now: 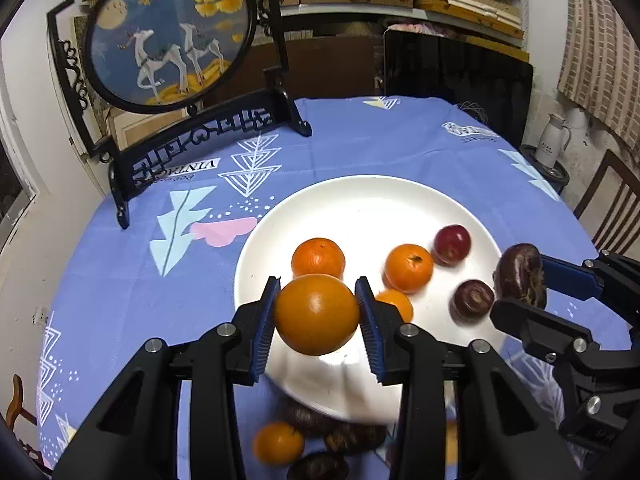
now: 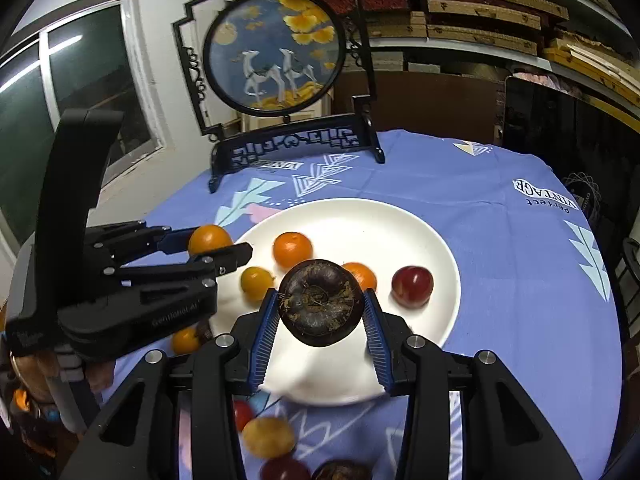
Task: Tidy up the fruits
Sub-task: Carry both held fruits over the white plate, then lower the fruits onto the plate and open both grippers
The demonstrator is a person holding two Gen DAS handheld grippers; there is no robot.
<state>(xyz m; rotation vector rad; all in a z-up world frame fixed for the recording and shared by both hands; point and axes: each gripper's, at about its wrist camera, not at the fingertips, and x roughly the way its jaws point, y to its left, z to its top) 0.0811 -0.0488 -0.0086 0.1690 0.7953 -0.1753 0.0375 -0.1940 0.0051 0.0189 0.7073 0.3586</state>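
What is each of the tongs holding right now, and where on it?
Left tongs clamp an orange across its middle, one pad on each side. Right tongs clamp a dark brown fruit the same way.

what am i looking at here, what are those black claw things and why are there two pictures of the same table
The black claws are hand-held grippers: a person holds one in each hand, and a wide-angle camera on each looks forward along its two fingers. So you get two views, one from each gripper, and each also catches the other at its edge.

The left gripper is shut on an orange. The right gripper is shut on a dark purple-brown fruit.

Below them, on a blue patterned tablecloth, sits a white plate with several oranges, a red fruit and another dark fruit. More fruit lies on the cloth nearer the cameras, blurred. A round deer picture in a black stand is at the back.
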